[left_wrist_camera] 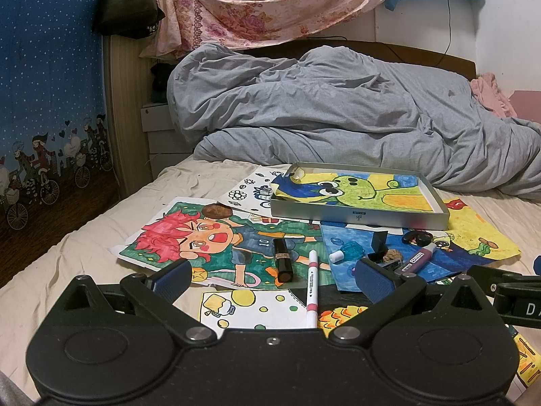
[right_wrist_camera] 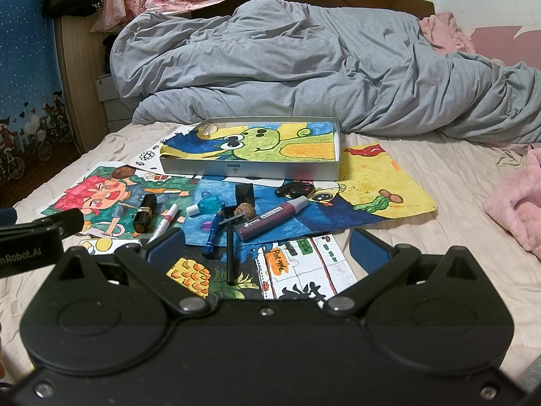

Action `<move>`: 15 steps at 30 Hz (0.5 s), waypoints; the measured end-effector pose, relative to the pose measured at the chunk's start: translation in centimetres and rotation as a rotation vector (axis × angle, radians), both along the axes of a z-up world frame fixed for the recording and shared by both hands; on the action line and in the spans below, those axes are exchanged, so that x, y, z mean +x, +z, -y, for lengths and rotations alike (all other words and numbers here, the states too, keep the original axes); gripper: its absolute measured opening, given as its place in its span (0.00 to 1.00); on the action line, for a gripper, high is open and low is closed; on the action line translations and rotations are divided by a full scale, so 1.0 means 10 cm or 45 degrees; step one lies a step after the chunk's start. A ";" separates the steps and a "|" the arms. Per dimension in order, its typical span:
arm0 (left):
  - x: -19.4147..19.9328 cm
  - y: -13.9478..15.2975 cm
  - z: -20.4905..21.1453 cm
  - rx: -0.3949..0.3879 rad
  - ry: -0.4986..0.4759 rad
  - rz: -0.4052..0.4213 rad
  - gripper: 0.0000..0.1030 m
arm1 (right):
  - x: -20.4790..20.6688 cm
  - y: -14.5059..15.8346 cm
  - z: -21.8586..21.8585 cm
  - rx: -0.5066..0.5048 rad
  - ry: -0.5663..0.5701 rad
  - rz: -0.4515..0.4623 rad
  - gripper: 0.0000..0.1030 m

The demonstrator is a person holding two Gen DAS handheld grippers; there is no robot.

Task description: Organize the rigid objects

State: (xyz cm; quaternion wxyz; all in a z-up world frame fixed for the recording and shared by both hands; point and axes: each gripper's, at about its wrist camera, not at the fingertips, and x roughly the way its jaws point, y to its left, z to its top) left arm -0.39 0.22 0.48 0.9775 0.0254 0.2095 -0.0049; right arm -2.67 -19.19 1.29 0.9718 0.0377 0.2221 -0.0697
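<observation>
Both tongs, left (left_wrist_camera: 270, 279) and right (right_wrist_camera: 267, 248), are gaping wide and empty over pens, lipstick (left_wrist_camera: 282, 258) and marker (right_wrist_camera: 270, 218) scattered on loose drawings before the tin tray (right_wrist_camera: 250, 171); a careless pinch risks dragging paper along.

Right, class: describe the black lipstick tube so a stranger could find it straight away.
Start at the shallow grey tray on the bed, then look nearer and left to the drawing of the red-haired child. The lipstick tube lies on it, left of the white-and-pink pen: short, stubby, glossy black with a gold band.
</observation>
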 end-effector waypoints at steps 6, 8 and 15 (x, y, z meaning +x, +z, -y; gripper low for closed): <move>0.00 0.00 0.00 0.000 0.001 0.000 0.99 | 0.00 0.00 0.00 0.000 0.000 0.000 1.00; 0.00 0.00 0.00 0.000 0.002 0.001 0.99 | 0.00 0.00 0.00 0.000 -0.001 0.000 1.00; 0.00 0.10 0.08 0.010 0.005 -0.009 0.99 | 0.00 0.00 0.00 0.002 -0.009 -0.002 1.00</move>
